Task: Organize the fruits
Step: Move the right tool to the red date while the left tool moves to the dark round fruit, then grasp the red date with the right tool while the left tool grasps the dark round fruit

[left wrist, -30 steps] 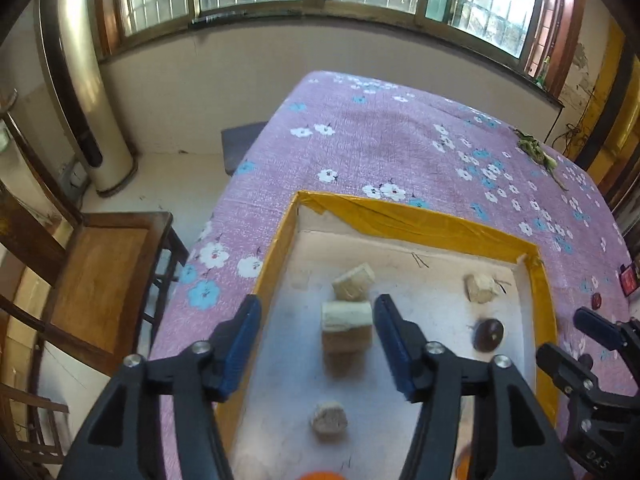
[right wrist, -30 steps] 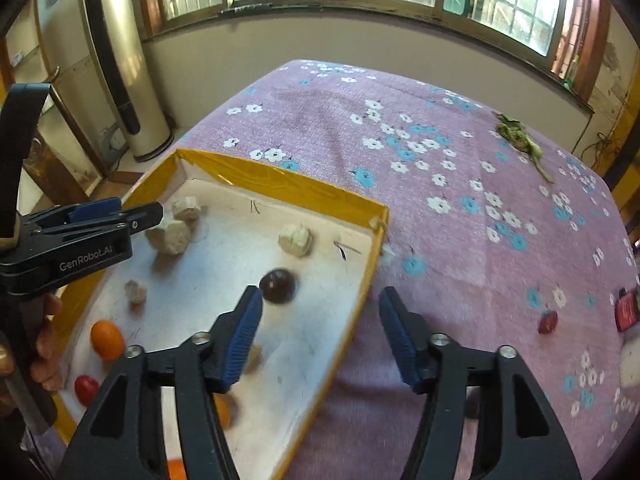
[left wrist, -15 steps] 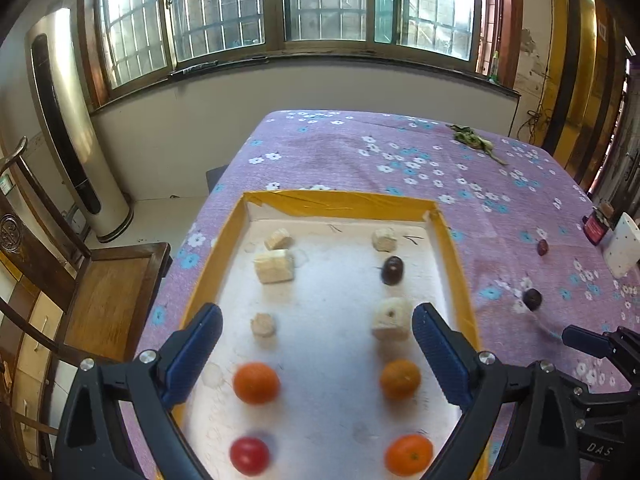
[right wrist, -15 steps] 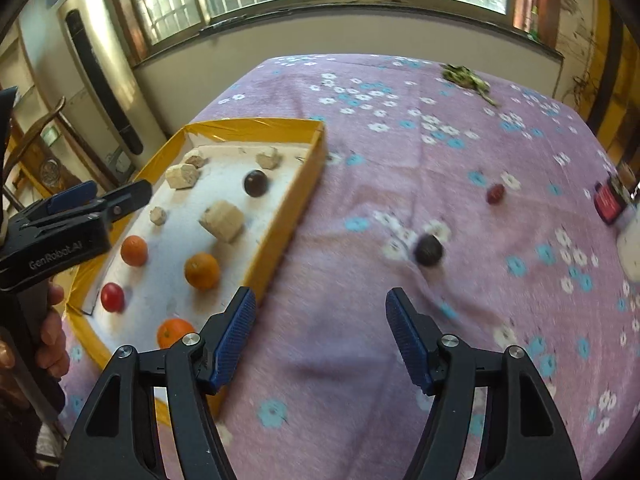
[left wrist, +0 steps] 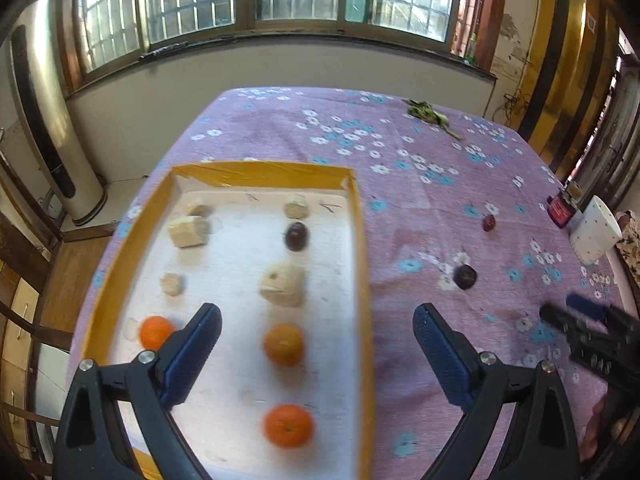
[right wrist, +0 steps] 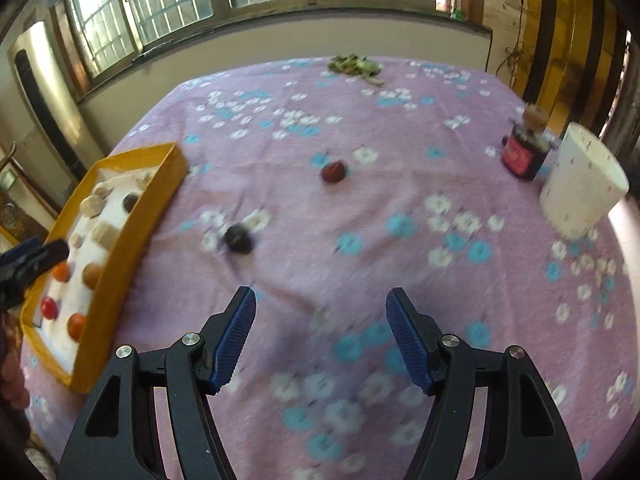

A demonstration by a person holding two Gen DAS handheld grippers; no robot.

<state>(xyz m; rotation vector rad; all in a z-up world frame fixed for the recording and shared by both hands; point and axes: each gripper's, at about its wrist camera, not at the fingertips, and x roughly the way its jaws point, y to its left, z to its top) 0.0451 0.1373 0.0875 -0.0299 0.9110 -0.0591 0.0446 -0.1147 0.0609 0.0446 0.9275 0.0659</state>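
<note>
A yellow-rimmed tray [left wrist: 362,240] [right wrist: 120,276] lies on the purple flowered cloth. It holds several oranges [left wrist: 284,344], pale chunks [left wrist: 282,284], a dark plum [left wrist: 297,236] and a red fruit [right wrist: 49,307]. A dark plum [left wrist: 464,277] [right wrist: 238,236] and a red plum [left wrist: 488,222] [right wrist: 333,172] lie loose on the cloth right of the tray. My left gripper [left wrist: 316,344] is open above the tray's near right part. My right gripper [right wrist: 320,332] is open and empty above the cloth, short of the dark plum.
A white cup [right wrist: 580,188] and a dark red jar [right wrist: 524,152] stand at the table's right side. Green leaves [right wrist: 352,65] lie at the far edge. A wooden chair [left wrist: 24,276] and a tall appliance [left wrist: 52,128] stand left of the table.
Both grippers have pulled back and swung right. The left one has opened wider and now sees the loose plums. The right one has turned away from the tray toward the plums.
</note>
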